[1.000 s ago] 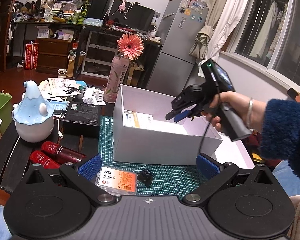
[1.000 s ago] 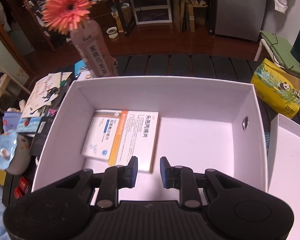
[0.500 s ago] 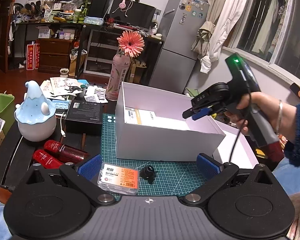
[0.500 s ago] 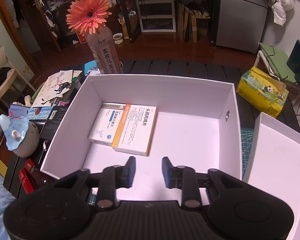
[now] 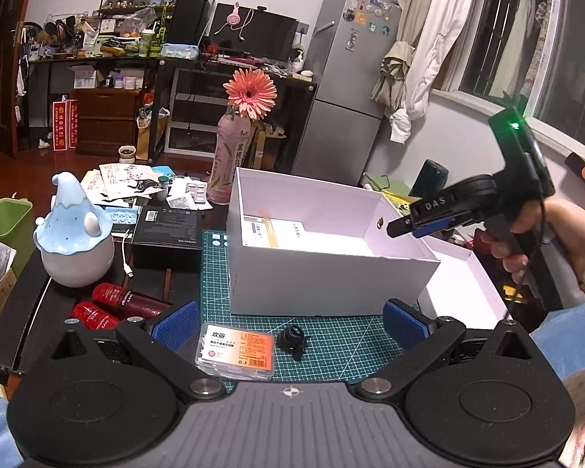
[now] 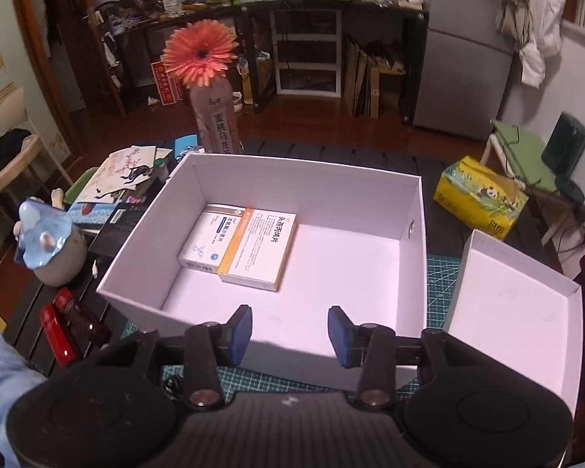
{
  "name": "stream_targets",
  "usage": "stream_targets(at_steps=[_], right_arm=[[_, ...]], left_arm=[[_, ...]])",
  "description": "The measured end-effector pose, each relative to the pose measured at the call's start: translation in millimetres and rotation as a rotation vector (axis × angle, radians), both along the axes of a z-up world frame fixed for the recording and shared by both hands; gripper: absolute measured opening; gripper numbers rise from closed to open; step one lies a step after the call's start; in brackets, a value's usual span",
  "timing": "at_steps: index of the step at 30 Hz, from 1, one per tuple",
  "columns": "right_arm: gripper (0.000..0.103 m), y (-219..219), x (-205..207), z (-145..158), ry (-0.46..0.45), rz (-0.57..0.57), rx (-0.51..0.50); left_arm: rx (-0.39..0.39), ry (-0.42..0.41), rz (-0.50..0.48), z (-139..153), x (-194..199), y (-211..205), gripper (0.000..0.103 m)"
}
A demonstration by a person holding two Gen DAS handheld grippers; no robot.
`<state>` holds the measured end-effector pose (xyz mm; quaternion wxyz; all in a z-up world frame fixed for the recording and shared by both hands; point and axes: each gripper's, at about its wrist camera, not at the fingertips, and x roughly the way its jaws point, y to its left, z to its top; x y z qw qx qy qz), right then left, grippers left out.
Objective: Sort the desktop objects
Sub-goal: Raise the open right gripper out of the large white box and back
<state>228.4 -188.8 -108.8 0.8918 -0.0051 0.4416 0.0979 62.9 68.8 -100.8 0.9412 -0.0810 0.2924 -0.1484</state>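
Your left hand-held gripper (image 5: 288, 321) sits low over the green cutting mat (image 5: 331, 347) w/ its blue-padded fingers (image 5: 174, 323) spread wide apart, nothing btwn them. Just ahead of it on the mat: a clear plastic case with an orange label (image 5: 236, 351) and, beside that, a small black plastic clip (image 5: 291, 341); neither is touched.

The open white cardboard box (image 6: 277, 234) stands on the mat beyond those two. Inside, at its left rear corner, two flat medicine cartons (image 6: 240, 245) lie side by side, touching: one white/blue, one white w/ an orange stripe. Rest of the box floor is bare.

Your right hand-held gripper (image 6: 289, 329) hovers above the box's near wall, fingers parted w/ a clear gap, holding nothing. In the left wrist view your hand (image 5: 526, 238) grips its handle to the right of the box, w/ a green light on top.

The white box lid (image 6: 514, 312) lies upturned just right of the box. Left of the box on the dark slatted bench (image 5: 39, 304): a blue-and-white gnome-shaped ceramic figure (image 5: 76, 241), two red tubes (image 5: 113, 308), a black flat carton (image 5: 167, 230). Behind the box, a pink drink bottle holding an orange gerbera flower (image 6: 210, 93). A yellow panda-print tissue pack (image 6: 479, 201) lies far right.
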Motion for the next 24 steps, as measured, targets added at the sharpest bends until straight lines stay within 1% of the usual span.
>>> stream_targets(at_steps=[5, 12, 14, 16, 22, 24], right_arm=[[0.042, -3, -17, 1, -0.011, 0.003, 0.028], [0.043, 4, -38, 4, -0.055, 0.034, 0.004], [0.043, 6, -45, 3, -0.055, 0.05, 0.015], [0.043, 8, -53, 2, -0.063, 0.068, 0.017], [0.043, 20, -81, -7, -0.102, 0.131, -0.045], [0.044, 23, -89, -11, -0.104, 0.145, -0.055]], left_arm=[[0.02, -0.003, 0.006, 0, -1, -3, 0.102], [0.041, -0.015, 0.003, 2, -4, -5, 0.102], [0.046, -0.019, 0.002, 2, -5, -6, 0.098], [0.052, -0.023, 0.001, 2, -6, -7, 0.097], [0.068, -0.033, -0.006, 3, -9, -10, 0.097], [0.07, -0.033, -0.011, 3, -9, -11, 0.095]])
